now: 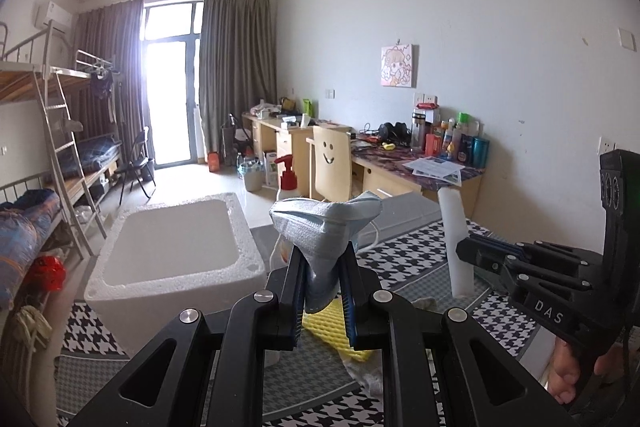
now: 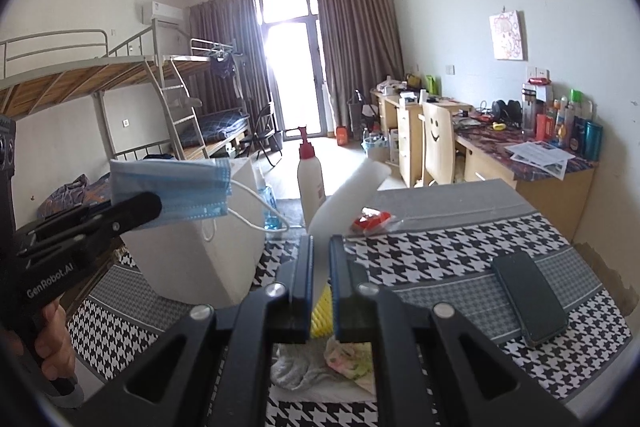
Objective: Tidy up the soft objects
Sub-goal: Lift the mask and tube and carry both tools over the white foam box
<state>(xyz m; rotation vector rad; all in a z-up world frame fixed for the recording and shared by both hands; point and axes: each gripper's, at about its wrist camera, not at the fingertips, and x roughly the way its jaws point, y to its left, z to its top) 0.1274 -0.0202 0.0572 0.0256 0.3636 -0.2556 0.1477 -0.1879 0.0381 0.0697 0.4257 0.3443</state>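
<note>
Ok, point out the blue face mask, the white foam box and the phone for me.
blue face mask (image 2: 172,187), right wrist view, on its pleated front.
white foam box (image 1: 176,277), left wrist view, on its near rim.
phone (image 2: 528,297), right wrist view, on its dark back.

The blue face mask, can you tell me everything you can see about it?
The blue face mask is a thin, pleated, papery-looking disposable one with white ear loops dangling loose. The left gripper is shut on it, holding it up in the air, so it bunches and folds where it is pinched. It hangs beside the white foam box, above the checked cloth. Only the gripper's fingers touch it.
</note>
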